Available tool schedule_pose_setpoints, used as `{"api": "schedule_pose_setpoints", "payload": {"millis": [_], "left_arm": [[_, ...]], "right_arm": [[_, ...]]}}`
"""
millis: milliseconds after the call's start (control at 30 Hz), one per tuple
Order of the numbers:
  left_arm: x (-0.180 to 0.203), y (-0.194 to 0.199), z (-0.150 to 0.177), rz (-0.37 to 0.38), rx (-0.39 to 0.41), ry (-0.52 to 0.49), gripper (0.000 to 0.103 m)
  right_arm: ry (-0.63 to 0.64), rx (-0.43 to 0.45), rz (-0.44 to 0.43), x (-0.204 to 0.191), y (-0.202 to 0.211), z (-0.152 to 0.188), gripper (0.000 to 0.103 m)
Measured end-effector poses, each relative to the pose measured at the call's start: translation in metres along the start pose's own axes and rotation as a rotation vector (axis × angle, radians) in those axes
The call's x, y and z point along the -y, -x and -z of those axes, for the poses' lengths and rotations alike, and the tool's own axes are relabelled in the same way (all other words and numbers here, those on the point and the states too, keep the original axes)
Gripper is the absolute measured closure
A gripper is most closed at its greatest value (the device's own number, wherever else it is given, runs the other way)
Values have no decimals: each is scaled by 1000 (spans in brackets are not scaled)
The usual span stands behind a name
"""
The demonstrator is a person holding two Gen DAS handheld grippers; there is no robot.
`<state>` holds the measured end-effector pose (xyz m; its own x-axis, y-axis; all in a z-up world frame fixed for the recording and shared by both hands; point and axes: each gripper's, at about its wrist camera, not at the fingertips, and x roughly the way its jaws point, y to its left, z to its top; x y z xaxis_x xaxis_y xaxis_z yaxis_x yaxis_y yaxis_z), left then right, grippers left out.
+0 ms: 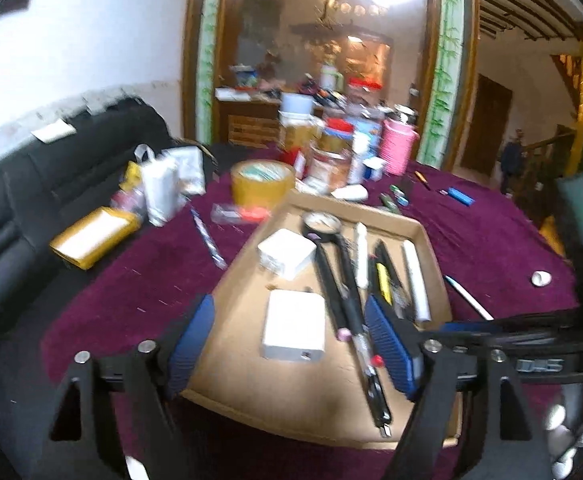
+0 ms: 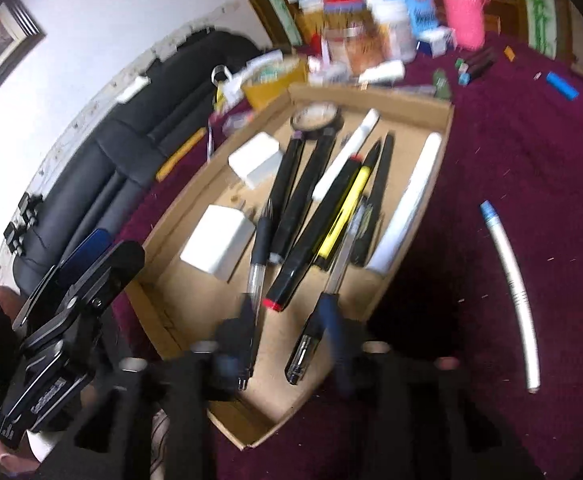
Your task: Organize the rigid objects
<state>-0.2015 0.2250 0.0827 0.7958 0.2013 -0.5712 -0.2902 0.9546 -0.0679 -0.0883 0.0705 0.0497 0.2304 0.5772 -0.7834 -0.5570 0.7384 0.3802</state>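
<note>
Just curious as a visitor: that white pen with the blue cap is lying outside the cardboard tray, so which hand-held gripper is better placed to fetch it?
Probably the right hand-held gripper: the white pen lies on the cloth right of the tray, on its side.

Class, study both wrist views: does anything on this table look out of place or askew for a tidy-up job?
Yes. A white pen lies alone on the purple cloth, right of the cardboard tray that holds the other pens. A blue lighter also sits loose beyond the tray. Inside the tray, the red-capped black marker lies skewed across its neighbours.
</note>
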Motion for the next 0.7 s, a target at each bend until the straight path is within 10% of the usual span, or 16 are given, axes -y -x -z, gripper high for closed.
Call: {"api": "schedule_pose_setpoints", "payload": {"millis": [167,233,333,700], "left_arm": [[9,35,-10,-202,166,5,5],[16,57,-11,-184,258,17,0],[23,59,-14,-115,225,36,0],[54,42,-8,-155,94,17,0]], "right_arm": [[109,228,118,-13,46,13,39],[177,388,219,-25,70,27,4],[209,536,286,-32,90,44,0],[148,462,378,3,84,60,0]]}}
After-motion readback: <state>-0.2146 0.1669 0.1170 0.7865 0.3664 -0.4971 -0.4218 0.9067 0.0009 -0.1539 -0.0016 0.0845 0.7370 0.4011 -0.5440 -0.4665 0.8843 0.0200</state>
